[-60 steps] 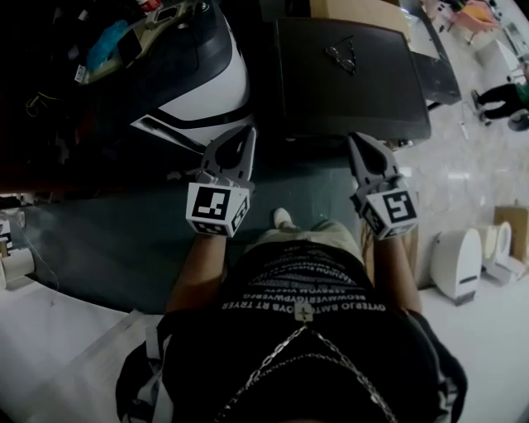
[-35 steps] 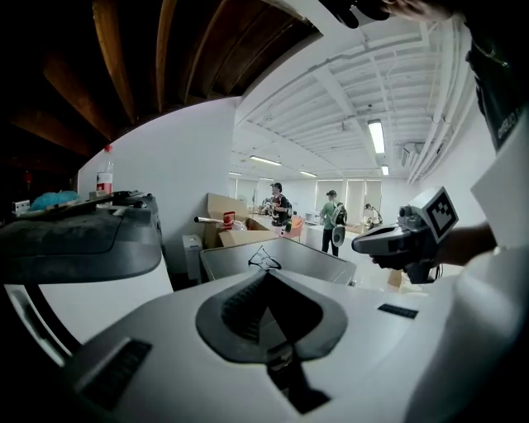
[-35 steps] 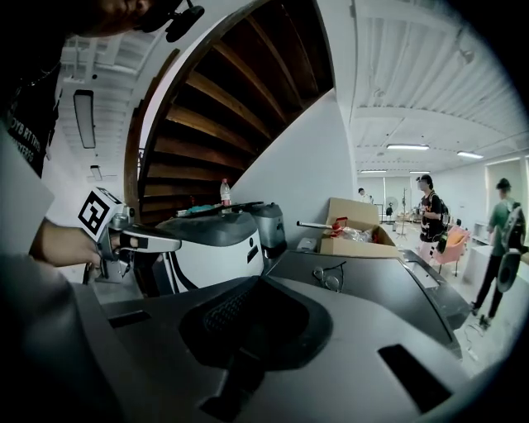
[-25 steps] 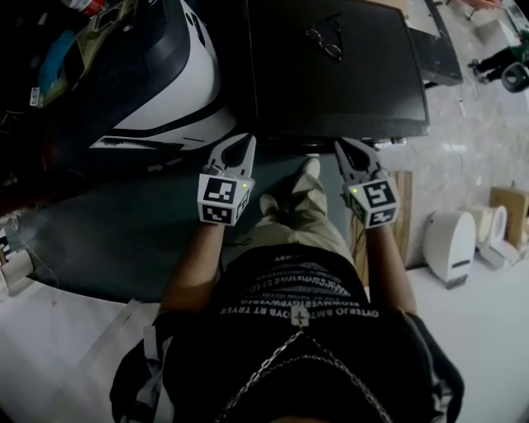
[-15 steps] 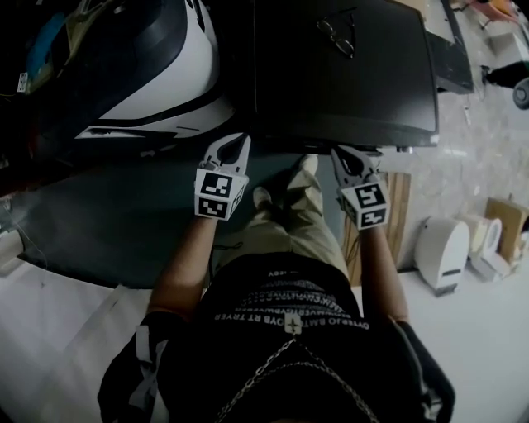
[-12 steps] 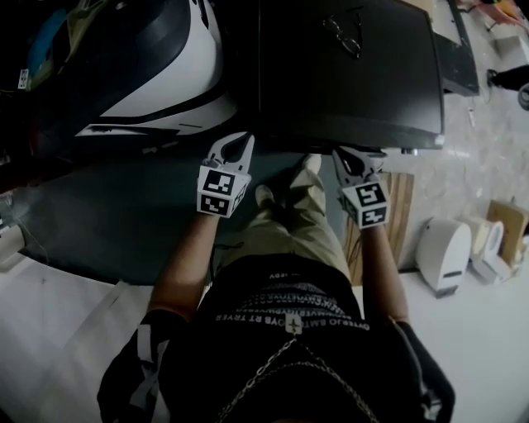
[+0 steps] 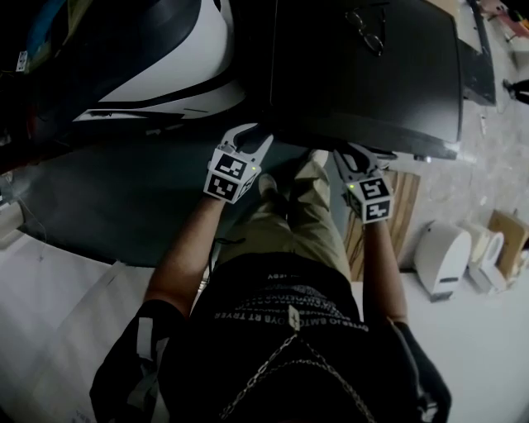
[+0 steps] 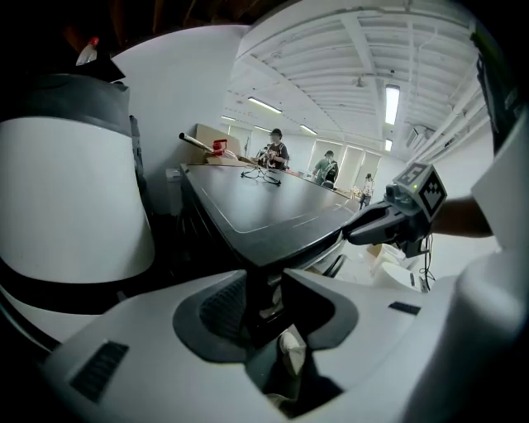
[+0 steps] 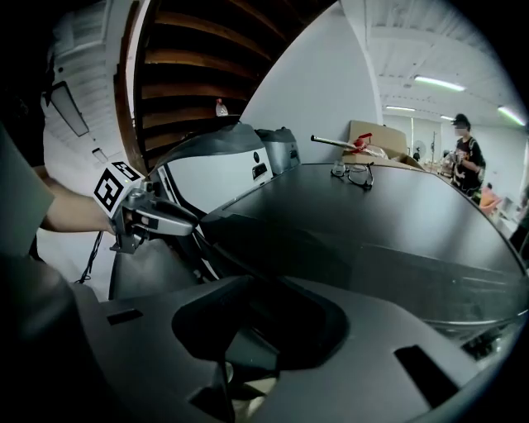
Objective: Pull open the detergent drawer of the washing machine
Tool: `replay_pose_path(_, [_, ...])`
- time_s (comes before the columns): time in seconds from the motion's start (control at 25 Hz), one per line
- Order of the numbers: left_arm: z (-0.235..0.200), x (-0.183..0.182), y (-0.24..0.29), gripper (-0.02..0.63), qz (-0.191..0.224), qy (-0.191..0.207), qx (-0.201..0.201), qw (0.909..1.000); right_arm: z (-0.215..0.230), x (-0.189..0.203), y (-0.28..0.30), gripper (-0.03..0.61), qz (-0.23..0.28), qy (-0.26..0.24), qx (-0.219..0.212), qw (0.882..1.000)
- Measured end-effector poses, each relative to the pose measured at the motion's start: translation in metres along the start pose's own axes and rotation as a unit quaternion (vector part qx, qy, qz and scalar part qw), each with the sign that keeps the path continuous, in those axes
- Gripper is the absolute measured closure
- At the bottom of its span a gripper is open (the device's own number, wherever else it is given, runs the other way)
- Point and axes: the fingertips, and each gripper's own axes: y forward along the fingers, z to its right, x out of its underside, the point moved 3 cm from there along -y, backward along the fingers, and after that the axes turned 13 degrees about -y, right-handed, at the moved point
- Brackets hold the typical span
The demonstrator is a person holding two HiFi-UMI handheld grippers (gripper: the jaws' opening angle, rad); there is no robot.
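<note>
Fingers (image 8: 216, 312) of the left gripper (image 7: 250, 138) are held narrowly apart and nothing is clamped; the near left corner of the washing machine (image 7: 364, 74) is seen through the gap between them, close beyond the tips. The fingers (image 9: 318, 329) of the right gripper (image 9: 256, 310) are likewise set apart, and only the machine's dark front is seen past them.

Against the head view of half a second ago, the left gripper has been carried farther and to the right, so that its tips now meet the machine's near edge. The right gripper has been kept at that edge, farther right, and the machine's top now fills more of the view.

One washing machine is counted, far of both grippers. One rounded white-and-black body (image 7: 157, 58) stands just left of it, and one dark floor mat (image 7: 107, 190) is spread under the person's feet. One white floor unit (image 7: 442, 260) is placed at the near right. Two grippers are in view. One pair of glasses (image 7: 369, 18) lies on the far part of the machine's top. Three people (image 8: 275, 150) are made out far behind.

The detergent drawer belongs to the machine's front, which is hidden under the top edge in the head view; on that dark panel it cannot be told apart in either gripper view
</note>
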Motion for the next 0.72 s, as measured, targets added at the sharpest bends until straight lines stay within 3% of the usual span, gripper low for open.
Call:
replay_pose_path(0.32, [-0.0005,0.0012,0.0009,0.48,-0.017,-0.013,0.02,0.9996,-0.0011,-0.0005,0.0019,0.497,-0.009,0.007,-0.012,1.0])
replay_pose_path(0.72, [0.0026,0.0038,0.002,0.477,-0.046,-0.009,0.017,0.9987,-0.005,0.0012,0.005,0.484,-0.04,0.008,-0.005,0.999])
